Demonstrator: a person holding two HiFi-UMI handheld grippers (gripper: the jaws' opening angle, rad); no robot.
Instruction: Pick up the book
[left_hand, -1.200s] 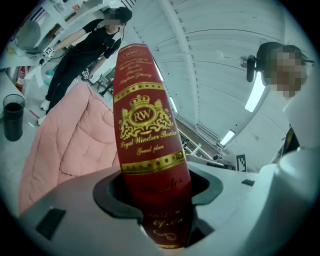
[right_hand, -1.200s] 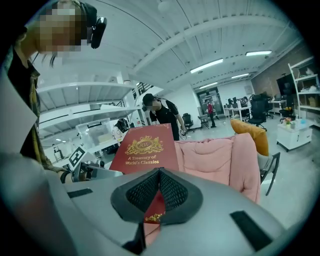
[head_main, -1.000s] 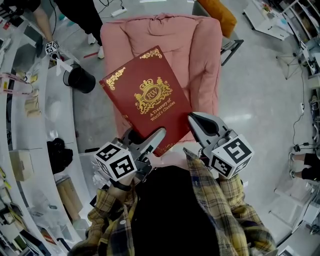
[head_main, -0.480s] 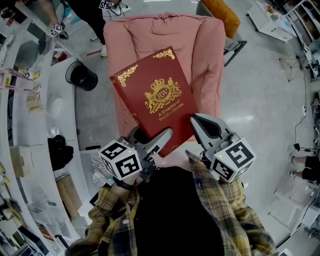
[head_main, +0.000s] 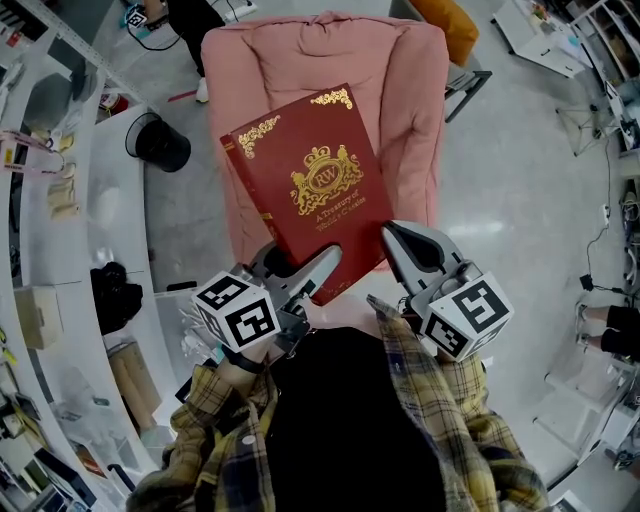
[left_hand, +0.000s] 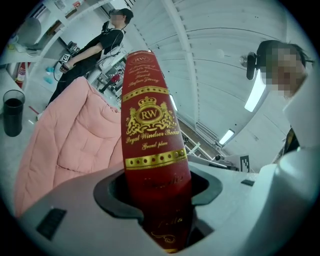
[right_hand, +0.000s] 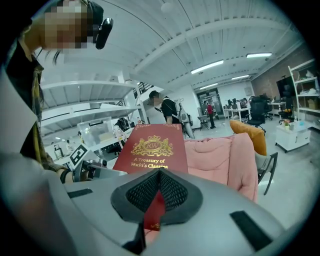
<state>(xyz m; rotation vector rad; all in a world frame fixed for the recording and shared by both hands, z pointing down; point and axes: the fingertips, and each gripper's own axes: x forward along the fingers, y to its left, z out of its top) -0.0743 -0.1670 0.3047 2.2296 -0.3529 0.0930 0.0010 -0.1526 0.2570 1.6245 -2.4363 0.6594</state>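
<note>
Barely anything has moved since the earlier frames: the book (head_main: 310, 180) sits a touch squarer in the head view, and the bystander (head_main: 190, 15) at 11 o'clock has stepped up to the top edge.

From the head view, the red book with gold trim is lifted off and held over the pink armchair (head_main: 405, 90), cover up. The left tool (head_main: 318, 268) holds it at its 6 o'clock corner, one jaw lying across the cover. The right tool (head_main: 392, 235) meets the book's edge at 4 o'clock. A black bin (head_main: 160, 145) stands on the floor at 9 o'clock of the book, beside a white counter (head_main: 110, 210).

Seen from the left gripper view, the book's spine (left_hand: 150, 130) rises straight up at 12 o'clock from between the jaws. The left tool (left_hand: 157, 187) is clenched on it, jaws spread wide with the spine filling the gap. The armchair (left_hand: 70, 140) lies at 9 o'clock and the bin (left_hand: 12, 112) beyond it at the picture's left edge.

Looking through the right gripper view, the right tool (right_hand: 159, 192) has its jaws drawn almost together. A thin red sliver of the book (right_hand: 152, 147) shows in the slit between them; whether they pinch it I cannot tell. The cover spreads out at 12 o'clock, and the armchair (right_hand: 225, 155) is at 2 o'clock.
</note>
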